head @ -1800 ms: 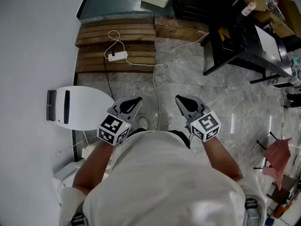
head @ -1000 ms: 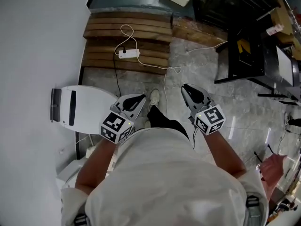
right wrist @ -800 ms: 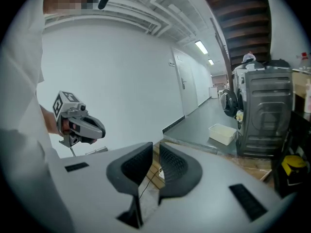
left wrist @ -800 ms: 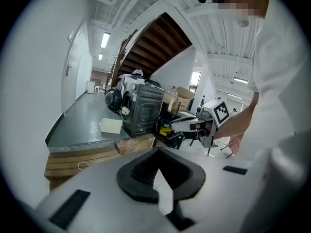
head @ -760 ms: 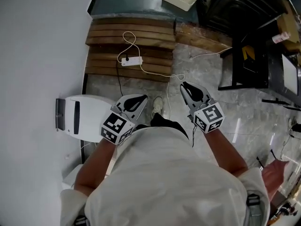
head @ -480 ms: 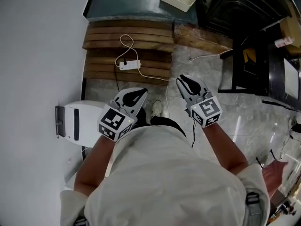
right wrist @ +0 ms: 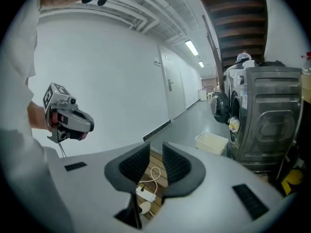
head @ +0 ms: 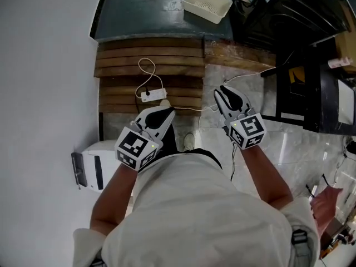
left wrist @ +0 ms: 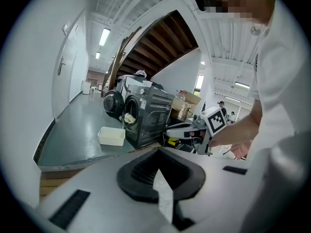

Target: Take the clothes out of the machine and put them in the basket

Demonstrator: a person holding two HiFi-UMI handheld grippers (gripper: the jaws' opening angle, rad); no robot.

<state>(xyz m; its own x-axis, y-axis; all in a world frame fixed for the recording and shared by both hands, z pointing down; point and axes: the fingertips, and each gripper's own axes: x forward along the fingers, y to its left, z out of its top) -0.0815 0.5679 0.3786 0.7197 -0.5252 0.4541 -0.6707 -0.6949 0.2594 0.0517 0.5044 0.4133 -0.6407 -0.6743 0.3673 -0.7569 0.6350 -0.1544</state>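
Left gripper (head: 160, 114), lower centre: jaws together, empty. Right gripper (head: 228, 98): jaws just opening, narrow gap, empty. Basket (head: 207, 3), top centre, beside machine (left wrist: 148, 118). Clothes (left wrist: 129, 119) in its doorway.

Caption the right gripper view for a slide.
Empty right tongs, just opening, face the white plastic basket beside the dark grey front-loading washing machine, door open.

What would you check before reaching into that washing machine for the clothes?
1. Washing machine door open: ok.
2. Clothes showing in its opening: ok.
3. Basket beside the machine, empty: ok.
4. Left gripper empty: ok, jaws shut.
5. Right gripper empty: ok; jaws have just been opening, nothing between them.
6. Path clear: not ok, a power strip and cable lie on the wooden boards ahead.
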